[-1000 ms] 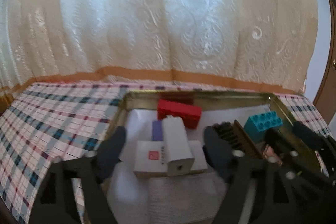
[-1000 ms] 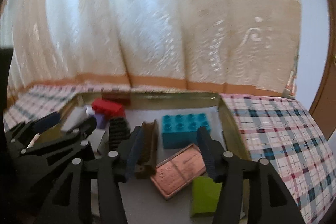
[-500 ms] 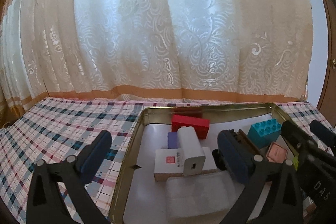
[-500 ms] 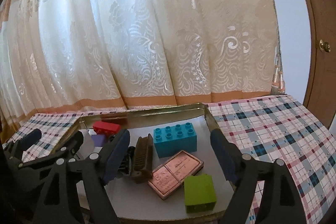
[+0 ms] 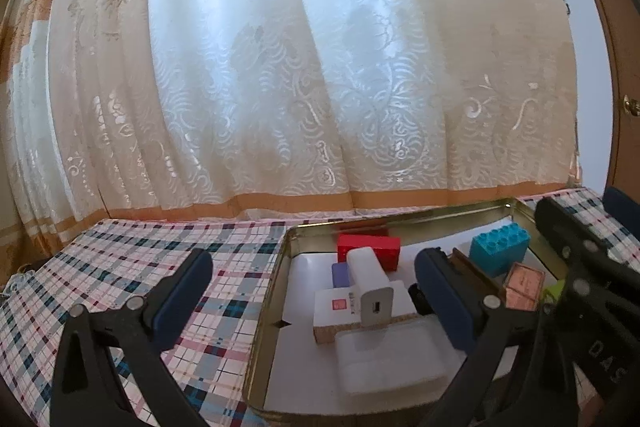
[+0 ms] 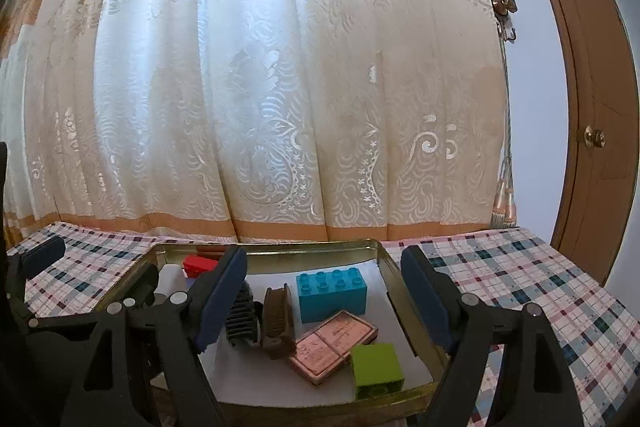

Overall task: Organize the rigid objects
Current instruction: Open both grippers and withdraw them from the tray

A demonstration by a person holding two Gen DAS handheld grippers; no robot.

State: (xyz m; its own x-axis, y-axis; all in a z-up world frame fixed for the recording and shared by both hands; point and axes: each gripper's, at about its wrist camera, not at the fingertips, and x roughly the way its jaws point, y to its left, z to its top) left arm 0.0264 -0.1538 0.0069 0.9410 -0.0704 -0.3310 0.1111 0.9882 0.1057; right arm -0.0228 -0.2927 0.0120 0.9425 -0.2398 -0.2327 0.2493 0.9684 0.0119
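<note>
On the plaid tablecloth we find a shallow gold metal tray, our landmark, with a pale patterned curtain hanging behind its far rim

Inside the tray, far left corner: red block. Just nearer than it lies a white charger, resting across a flat white box with a red mark; a small purple piece shows beside the charger. A milky, translucent case sits toward the tray's near rim

Toward the tray's right half, from the right wrist view: blue studded brick near the far wall, a copper-pink flat tin in front of it, a green cube at the near right corner touching the tin's edge. Left of the tin, a brown comb-like piece and a black ribbed piece stand side by side

We note the left gripper spread as wide as it goes, jaws just finished opening, one finger over the cloth outside the tray's left wall, the other above the tray; nothing held. We note the right gripper also parted wide, jaws just been opening, straddling the tray's right half above the objects without gripping any

A brown door stands well to the right of the tray
</note>
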